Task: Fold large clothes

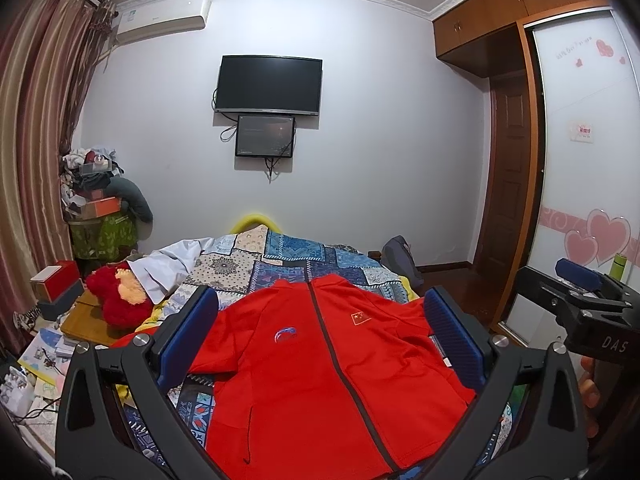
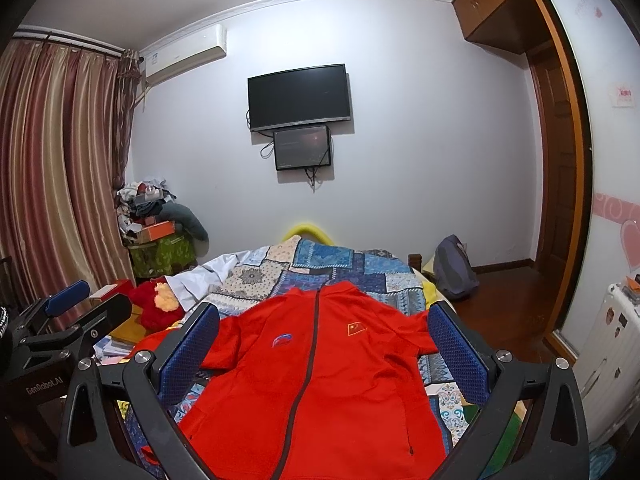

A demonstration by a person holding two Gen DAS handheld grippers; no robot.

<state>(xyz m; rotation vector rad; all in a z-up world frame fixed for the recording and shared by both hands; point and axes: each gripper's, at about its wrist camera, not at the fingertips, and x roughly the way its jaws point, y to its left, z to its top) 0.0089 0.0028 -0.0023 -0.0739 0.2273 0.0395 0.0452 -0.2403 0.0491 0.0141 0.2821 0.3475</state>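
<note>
red jacket (image 1: 320,364) lies flat, zipped, on the bed (image 1: 280,256), collar far, hem near. left gripper (image 1: 320,344) and right gripper (image 2: 324,350) hover above it, fingers wide apart, holding nothing.

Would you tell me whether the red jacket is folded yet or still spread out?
Spread out: the jacket lies flat, front up, zipped, sleeves out to both sides.
</note>
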